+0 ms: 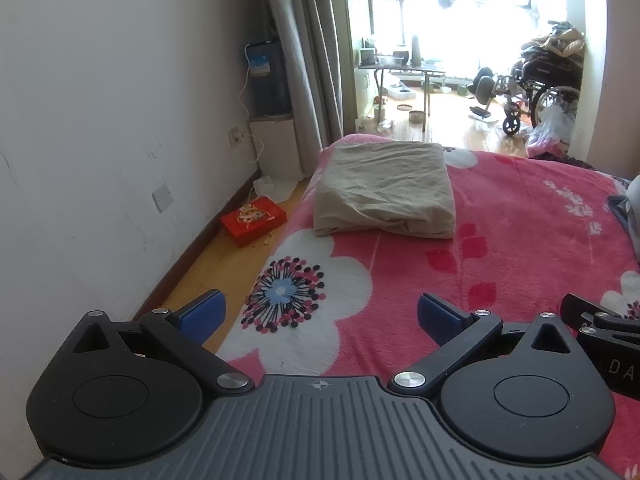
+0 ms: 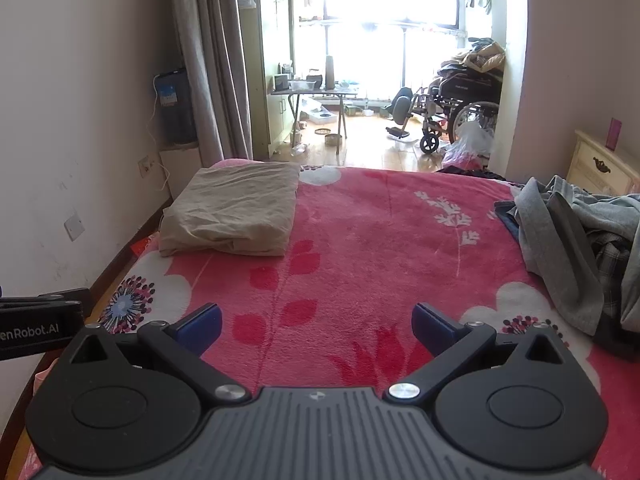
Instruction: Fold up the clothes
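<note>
Pink floral bed [image 2: 360, 240] carries a folded beige cloth [image 2: 232, 210] at its far left corner, well ahead of both tongs. Left tongs [image 1: 320, 316] and right tongs [image 2: 316, 322] gape wide, empty; crumpled grey clothes [image 2: 576, 240] lie right of the cloth.

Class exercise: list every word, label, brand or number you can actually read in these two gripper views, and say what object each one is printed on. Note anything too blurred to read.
"enRobot.AI": white print on the left gripper, cut off at the frame's left edge in the right wrist view.
"DA": pale letters on the right gripper, cut off at the frame's right edge in the left wrist view.
Blue label on the water dispenser: too blurred to read.
Red box on the floor: no legible text.
</note>
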